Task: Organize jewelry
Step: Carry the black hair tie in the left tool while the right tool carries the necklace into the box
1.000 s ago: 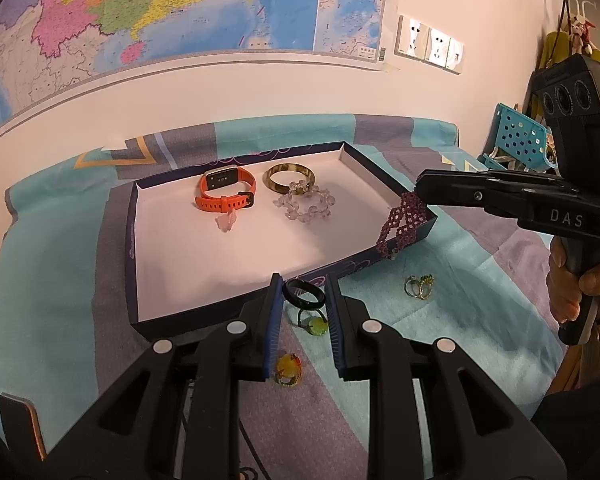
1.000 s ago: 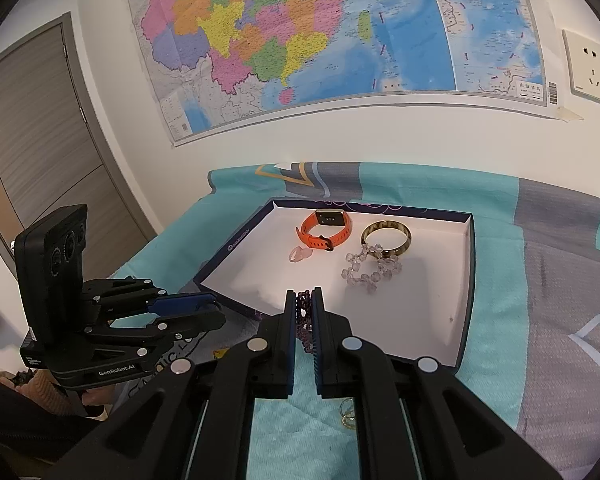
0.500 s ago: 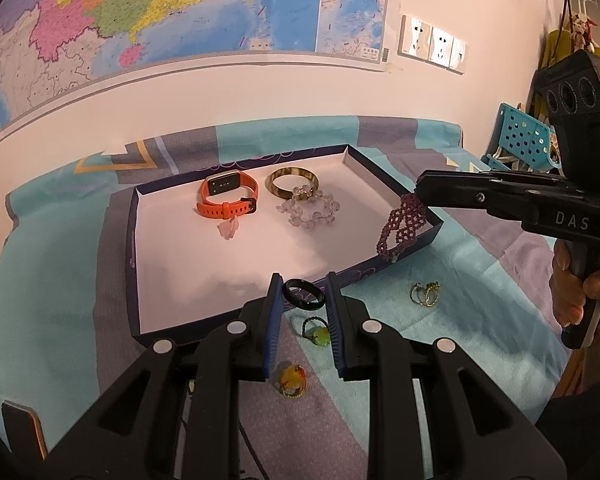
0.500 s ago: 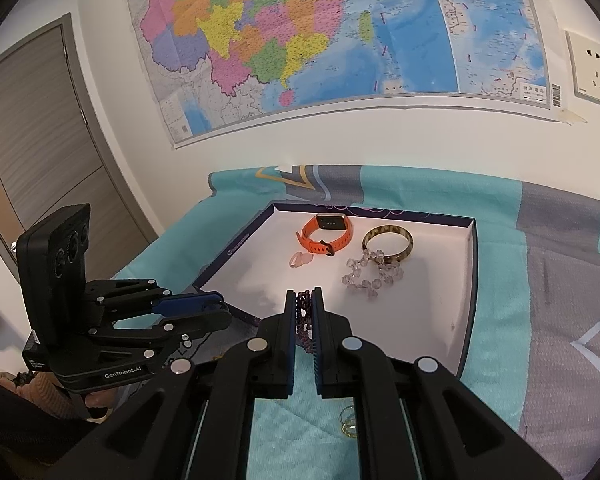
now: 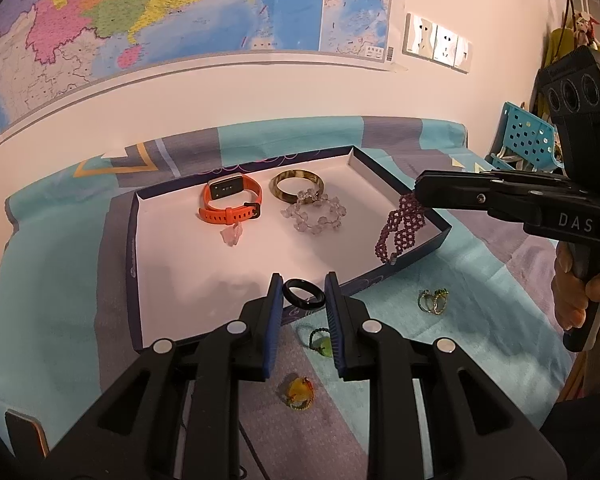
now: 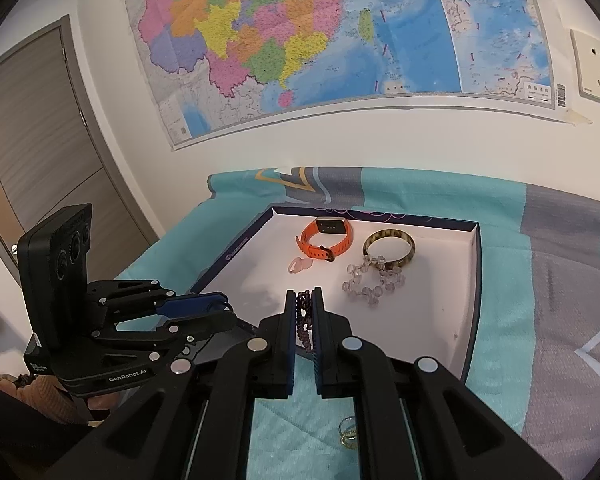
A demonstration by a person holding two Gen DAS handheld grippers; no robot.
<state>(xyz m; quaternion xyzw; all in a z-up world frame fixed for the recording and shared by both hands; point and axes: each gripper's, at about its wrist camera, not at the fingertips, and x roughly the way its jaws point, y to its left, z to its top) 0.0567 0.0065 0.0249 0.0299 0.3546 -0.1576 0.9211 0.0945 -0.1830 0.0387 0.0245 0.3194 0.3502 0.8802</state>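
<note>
Left gripper [image 5: 303,294] pinches a black ring [image 5: 303,295] and has risen from the cloth to the box's [image 5: 400,184] near edge. Right gripper [image 6: 305,308], pressed tight on a purple bracelet [image 5: 400,226], has carried it over the right edge, so both pieces look ready to go in. Watch [image 5: 230,200], bangle [image 5: 298,186] and clear beads [image 5: 316,214] crowd the far side; the near half lies bare. Three rings [image 5: 432,301] wait on the cloth [image 5: 60,260] by the near edge.
</note>
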